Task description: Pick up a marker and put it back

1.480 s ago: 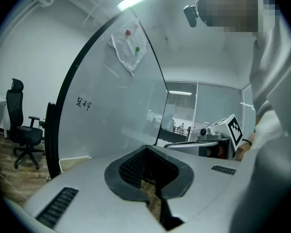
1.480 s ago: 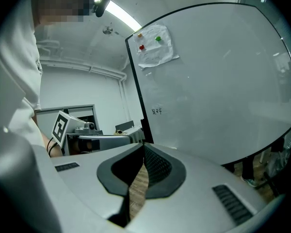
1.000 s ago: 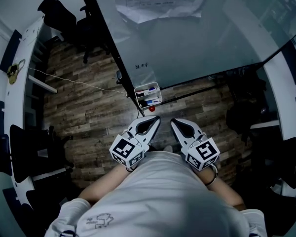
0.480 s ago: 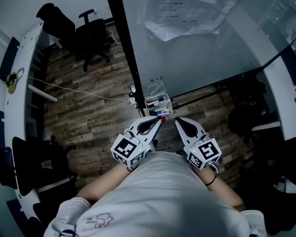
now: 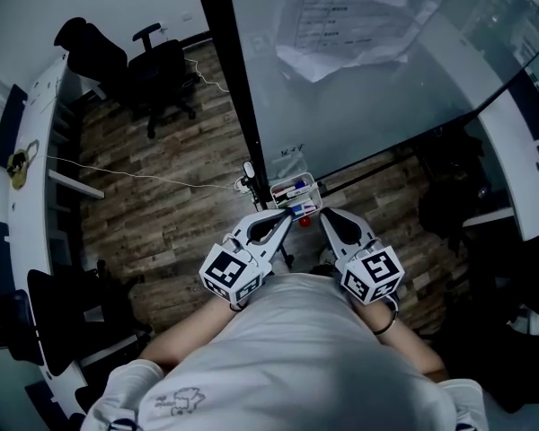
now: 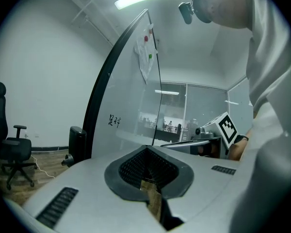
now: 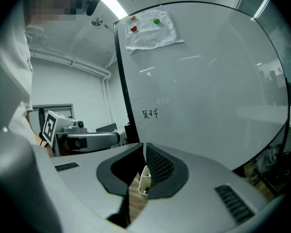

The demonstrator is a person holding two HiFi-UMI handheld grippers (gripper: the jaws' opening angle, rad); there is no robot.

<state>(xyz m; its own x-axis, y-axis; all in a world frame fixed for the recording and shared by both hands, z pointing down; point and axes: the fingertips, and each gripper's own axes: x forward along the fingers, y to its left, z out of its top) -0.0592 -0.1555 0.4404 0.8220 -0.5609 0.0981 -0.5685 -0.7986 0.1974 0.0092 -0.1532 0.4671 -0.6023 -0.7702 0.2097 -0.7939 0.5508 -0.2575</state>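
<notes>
- Far ahead and off to the left of the left gripper (image 5: 287, 213): a black wheeled office chair (image 5: 162, 65) on a brown wood-plank floor (image 5: 162, 214).
- Left gripper: clenched, grey jaws with black mesh pads meeting at the tips, nothing caught between them. Only floor planks visible through the slit behind the tips in the left gripper view.
- Just ahead of the left gripper's tips: a black upright frame post (image 5: 238, 88) edging a large pale glass whiteboard (image 5: 386, 106).
- Just beyond both pairs of tips, roughly midway between the 2 grippers: a small white slotted tray (image 5: 276, 189) at the board's lower edge. Inside it, several dark markers with blue and red caps (image 5: 296, 187), all lying in the tray and none lifted.
- Between the 2 grippers, just short of the tray: a small red spot (image 5: 303, 222), too small to identify.
- Right gripper (image 5: 325, 214): clenched as well, tips together, holding nothing. A white edge of the tray visible through the gap behind its tips in the right gripper view.
- Close beside the left gripper but apart from it, both held low in front of the person's white shirt (image 5: 287, 357).
- Ahead of and above the right gripper: small dark handwriting (image 7: 150, 113) on the board. Higher up, a crumpled white paper sheet (image 7: 150, 33) under 3 small round magnets (image 7: 156, 21), orange, red and green.
</notes>
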